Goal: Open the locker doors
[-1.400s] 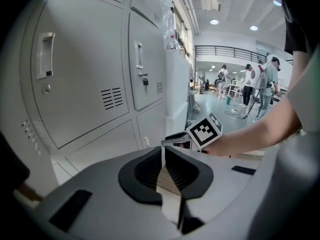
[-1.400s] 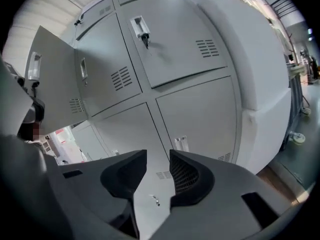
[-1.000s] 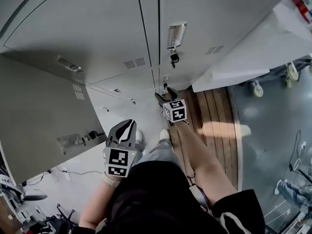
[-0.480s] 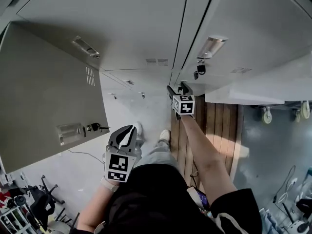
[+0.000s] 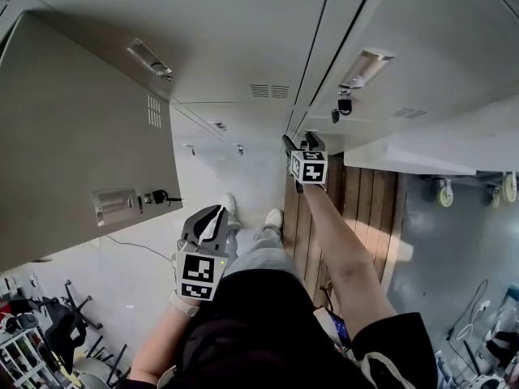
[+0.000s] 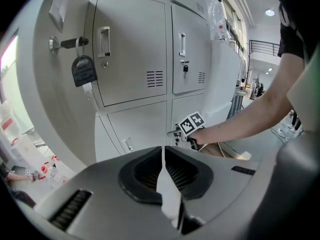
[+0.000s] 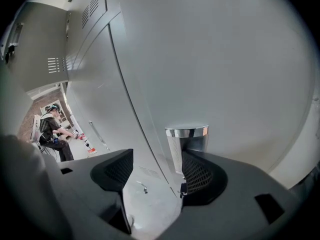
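Spreading wide, the right gripper (image 5: 298, 143) has just been opening its jaws at the lower locker door (image 7: 235, 59). The door's chrome handle (image 7: 186, 143) stands between them, just beside one pad and unclamped. The left gripper (image 5: 212, 215) hangs near the person's waist, jaws together and empty, beside an already open door (image 5: 73, 136) that juts out over pale floor (image 5: 146, 274).

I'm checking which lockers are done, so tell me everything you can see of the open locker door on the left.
The open locker door is plain grey metal and stands well out from the row of lockers. Its face carries a small vent grille, a recessed handle plate and a lock with a key in it. A dark tag and a pale tag hang from the key. Nothing else is seen touching it.
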### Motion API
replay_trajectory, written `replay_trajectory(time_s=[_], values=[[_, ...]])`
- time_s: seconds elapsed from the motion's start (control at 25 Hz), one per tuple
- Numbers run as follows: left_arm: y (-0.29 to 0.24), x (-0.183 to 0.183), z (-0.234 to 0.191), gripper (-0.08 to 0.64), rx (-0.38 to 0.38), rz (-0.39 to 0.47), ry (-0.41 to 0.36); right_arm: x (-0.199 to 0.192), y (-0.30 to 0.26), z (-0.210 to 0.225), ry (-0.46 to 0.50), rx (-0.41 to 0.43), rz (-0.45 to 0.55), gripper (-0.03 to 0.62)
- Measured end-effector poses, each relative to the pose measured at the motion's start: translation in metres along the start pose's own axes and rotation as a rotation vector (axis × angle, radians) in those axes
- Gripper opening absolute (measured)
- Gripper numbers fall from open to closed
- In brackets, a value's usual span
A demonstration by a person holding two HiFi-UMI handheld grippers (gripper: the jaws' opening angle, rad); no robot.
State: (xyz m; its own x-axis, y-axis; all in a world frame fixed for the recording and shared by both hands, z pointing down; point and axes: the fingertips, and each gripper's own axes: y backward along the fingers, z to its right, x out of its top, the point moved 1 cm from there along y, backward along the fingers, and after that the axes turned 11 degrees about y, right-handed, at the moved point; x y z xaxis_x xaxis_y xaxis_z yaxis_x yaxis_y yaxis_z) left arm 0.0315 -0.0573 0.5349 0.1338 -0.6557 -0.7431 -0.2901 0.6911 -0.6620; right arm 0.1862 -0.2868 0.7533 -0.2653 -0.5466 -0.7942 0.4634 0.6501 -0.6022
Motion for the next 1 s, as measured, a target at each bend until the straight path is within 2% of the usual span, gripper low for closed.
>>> replay_trajectory(time_s=[0.32, 0.68, 0.84, 1.0], values=[[0.002, 0.000, 0.012, 0.035, -0.036, 0.016, -0.007, -0.023, 0.030, -0.008, 0.000, -0.034, -0.031, 0.287], [-0.002, 0.007, 0.034, 0.035, -0.091, 0.026, -0.043, -0.058, 0.071, -0.001, 0.024, -0.132, -0.075, 0.161], [-0.006, 0.012, 0.047, 0.035, -0.119, 0.029, -0.063, -0.068, 0.085, 0.000, 0.036, -0.144, -0.084, 0.158], [-0.010, 0.017, 0.061, 0.035, -0.151, 0.034, -0.085, -0.083, 0.108, 0.000, -0.003, -0.160, -0.088, 0.159]])
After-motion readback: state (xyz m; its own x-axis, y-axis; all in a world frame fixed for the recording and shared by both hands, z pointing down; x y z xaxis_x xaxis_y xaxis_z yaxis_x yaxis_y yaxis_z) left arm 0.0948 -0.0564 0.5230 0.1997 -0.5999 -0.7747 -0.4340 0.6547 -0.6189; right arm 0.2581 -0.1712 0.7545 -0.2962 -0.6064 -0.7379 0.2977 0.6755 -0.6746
